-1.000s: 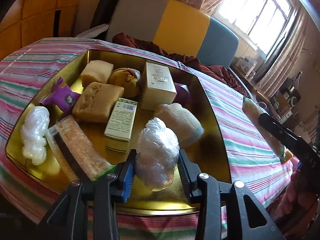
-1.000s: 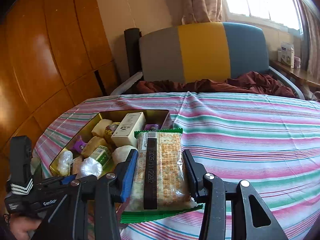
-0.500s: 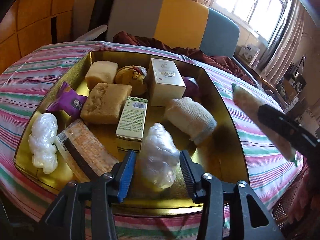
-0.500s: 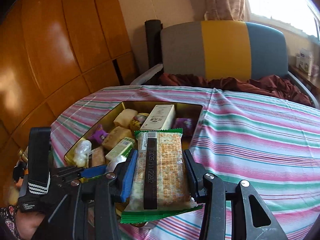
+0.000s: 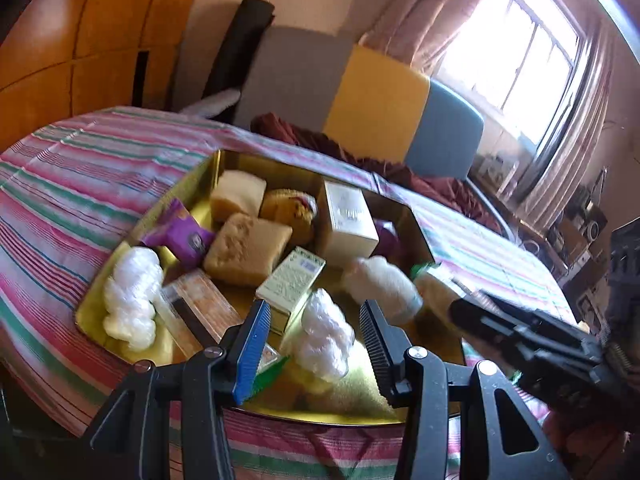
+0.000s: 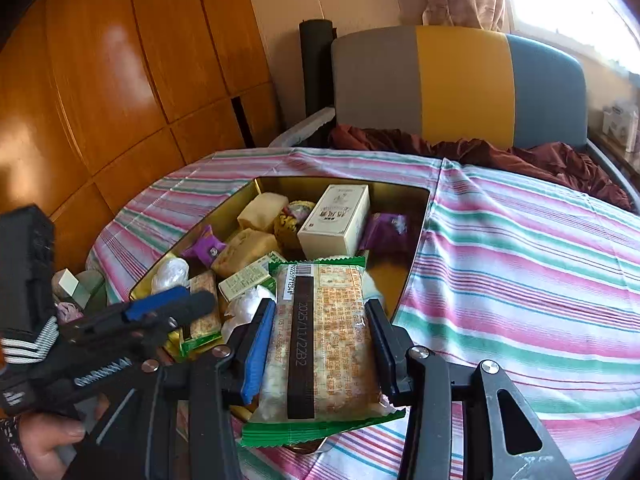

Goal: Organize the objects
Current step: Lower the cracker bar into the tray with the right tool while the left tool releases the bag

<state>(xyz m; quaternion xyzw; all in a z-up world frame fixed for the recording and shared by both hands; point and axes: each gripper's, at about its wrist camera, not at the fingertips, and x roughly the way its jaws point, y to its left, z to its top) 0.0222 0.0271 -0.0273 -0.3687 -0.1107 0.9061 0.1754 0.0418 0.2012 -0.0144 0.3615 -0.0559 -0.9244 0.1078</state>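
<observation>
A gold tin [image 5: 421,236] on the striped table holds several snacks. My left gripper [image 5: 314,308] stands open at the tin's near edge. A white plastic-wrapped bundle [image 5: 325,338] rests on the tin floor between its fingers, and the pads do not press it. My right gripper [image 6: 320,306] is shut on an orange snack packet with green ends [image 6: 320,340], held over the tin's near right corner [image 6: 400,292]. In the left wrist view this packet [image 5: 434,280] enters from the right. The left gripper [image 6: 172,304] shows at lower left in the right wrist view, with a hand behind it.
In the tin lie a cream box [image 5: 349,216], a green-and-white box [image 5: 291,284], a brown cake [image 5: 248,250], purple packets [image 5: 180,236], another white bundle [image 5: 132,300] and an orange packet [image 5: 200,312]. Behind the table stands a grey, yellow and blue chair [image 6: 460,84] with maroon cloth.
The left jaws have spread and let go of the white bundle, and the gripper has drawn back a little. The right gripper has carried the packet left, over the tin's corner.
</observation>
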